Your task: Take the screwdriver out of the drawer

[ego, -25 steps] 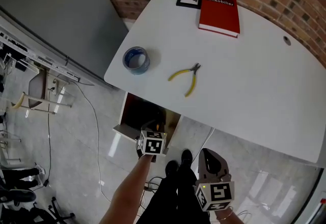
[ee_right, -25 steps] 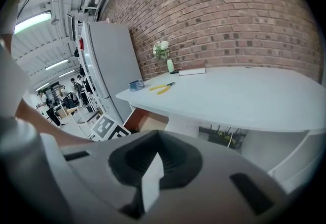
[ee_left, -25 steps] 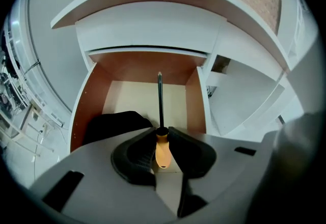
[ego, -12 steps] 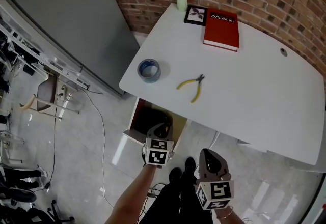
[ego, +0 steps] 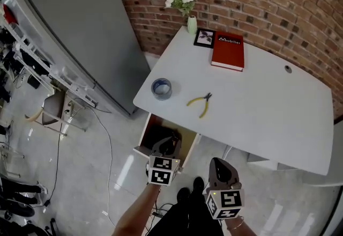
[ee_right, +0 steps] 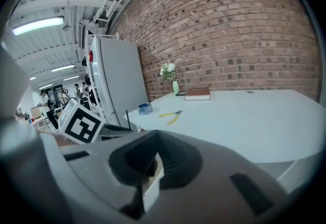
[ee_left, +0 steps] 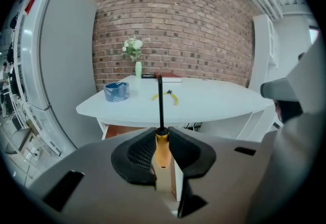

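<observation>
Screwdriver (ee_left: 160,103) clamped by handle in left gripper (ee_left: 162,136) jaws, above open drawer (ego: 161,133), shaft twd counter (ego: 257,111). Right gripper (ee_right: 150,159) jaws closed, empty. Risk — shaft knocked on counter edge, handle twisted loose — dropped.

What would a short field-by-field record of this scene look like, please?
Left gripper: jaws shut on screwdriver, shaft pointing up
Right gripper: jaws together, nothing between them
Drawer: open, under the table's near-left corner
Table: white, against a brick wall
On table: tape roll, pliers, red book, framed picture, vase of flowers
</observation>
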A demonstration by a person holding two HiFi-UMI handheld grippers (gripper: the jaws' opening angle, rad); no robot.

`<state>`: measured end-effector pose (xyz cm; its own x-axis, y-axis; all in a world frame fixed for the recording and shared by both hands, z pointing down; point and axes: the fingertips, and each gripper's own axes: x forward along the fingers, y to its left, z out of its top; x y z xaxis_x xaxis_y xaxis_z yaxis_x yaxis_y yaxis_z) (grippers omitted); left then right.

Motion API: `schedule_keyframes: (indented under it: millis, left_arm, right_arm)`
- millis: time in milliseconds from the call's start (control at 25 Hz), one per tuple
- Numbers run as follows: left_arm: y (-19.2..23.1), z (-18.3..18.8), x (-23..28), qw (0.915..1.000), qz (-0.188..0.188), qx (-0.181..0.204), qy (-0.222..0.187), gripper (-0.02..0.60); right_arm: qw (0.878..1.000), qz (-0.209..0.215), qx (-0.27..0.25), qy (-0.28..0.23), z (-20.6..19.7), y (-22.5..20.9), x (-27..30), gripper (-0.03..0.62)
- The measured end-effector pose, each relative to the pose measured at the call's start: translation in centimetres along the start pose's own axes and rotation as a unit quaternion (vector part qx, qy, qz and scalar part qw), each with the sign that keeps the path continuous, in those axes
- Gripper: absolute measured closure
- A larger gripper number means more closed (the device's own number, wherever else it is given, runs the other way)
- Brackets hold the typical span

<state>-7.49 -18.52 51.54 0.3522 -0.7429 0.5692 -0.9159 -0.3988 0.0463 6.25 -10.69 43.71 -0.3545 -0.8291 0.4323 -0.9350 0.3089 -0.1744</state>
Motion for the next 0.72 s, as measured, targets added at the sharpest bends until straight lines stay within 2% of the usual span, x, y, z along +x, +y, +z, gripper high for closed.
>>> schedule_keyframes:
  millis: [720]
  left_arm:
    - [-0.4, 6.5, -9.2, 0.9968, -0.004, 0.009, -0.08, 0.511]
  right_arm:
    - [0.999, -0.009, -0.021, -0.045, 4.7, 1.5, -3.1, 0.592]
